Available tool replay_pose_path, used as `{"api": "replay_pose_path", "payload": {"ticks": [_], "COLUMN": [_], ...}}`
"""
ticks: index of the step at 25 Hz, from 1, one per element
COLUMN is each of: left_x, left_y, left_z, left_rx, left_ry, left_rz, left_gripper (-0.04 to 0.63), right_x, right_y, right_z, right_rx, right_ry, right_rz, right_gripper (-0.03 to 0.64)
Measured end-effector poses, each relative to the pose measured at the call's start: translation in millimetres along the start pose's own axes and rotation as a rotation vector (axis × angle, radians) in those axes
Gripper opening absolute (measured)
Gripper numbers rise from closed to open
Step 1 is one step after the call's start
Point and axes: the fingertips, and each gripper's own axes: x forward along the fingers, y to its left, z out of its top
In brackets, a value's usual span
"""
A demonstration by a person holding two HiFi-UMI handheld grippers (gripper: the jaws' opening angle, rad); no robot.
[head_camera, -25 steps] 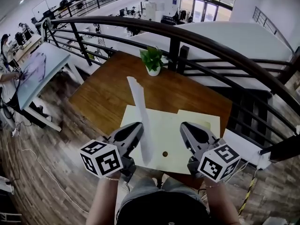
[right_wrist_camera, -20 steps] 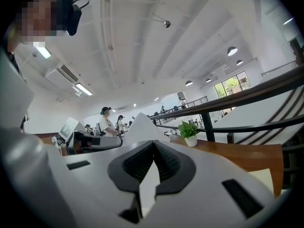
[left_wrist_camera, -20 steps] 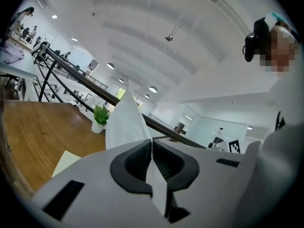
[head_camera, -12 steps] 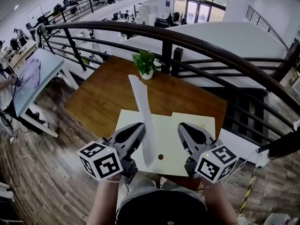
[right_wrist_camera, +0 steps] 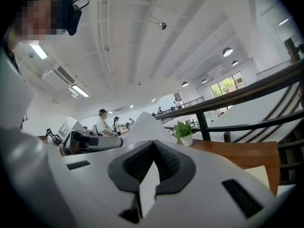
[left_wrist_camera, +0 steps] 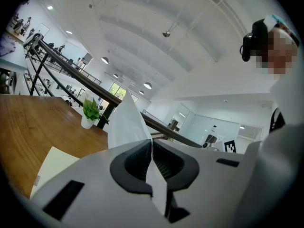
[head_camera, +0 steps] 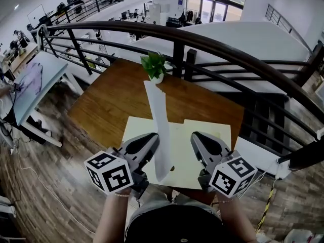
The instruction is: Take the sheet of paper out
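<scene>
A white sheet of paper [head_camera: 158,116] stands nearly edge-on in the head view, lifted above a pale yellow folder [head_camera: 185,153] on the wooden table [head_camera: 114,103]. My left gripper [head_camera: 152,138] is shut on the sheet's lower part. In the left gripper view the sheet [left_wrist_camera: 126,125] rises out of the closed left gripper [left_wrist_camera: 152,144]. My right gripper [head_camera: 196,137] hovers over the folder to the right. In the right gripper view a white strip of the sheet [right_wrist_camera: 142,127] shows pinched in the closed right gripper [right_wrist_camera: 153,144].
A potted plant [head_camera: 154,67] stands at the table's far edge, just beyond the sheet's top. A dark curved railing [head_camera: 228,49] runs behind the table. A small brown dot [head_camera: 172,168] marks the folder near its front edge. Wooden floor lies to the left.
The sheet's top has swung slightly right and farther, toward the plant, with the left gripper shifting a little. The right gripper has stayed put.
</scene>
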Motion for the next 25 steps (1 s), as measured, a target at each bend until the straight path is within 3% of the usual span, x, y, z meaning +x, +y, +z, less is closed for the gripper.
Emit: {"api": "replay_pose_path", "payload": {"ticks": [25], "left_x": [4], "left_y": [-4], "left_z": [-11], "left_rx": [-0.039], "left_ry": [0.011], "left_rz": [-0.025], "left_gripper": [0.026], "right_x": [-12], "right_y": [-3], "right_z": [-14], "right_rx": [-0.003], "right_ry": [0.034], "right_rz": [-0.038], "right_gripper": [0.026]}}
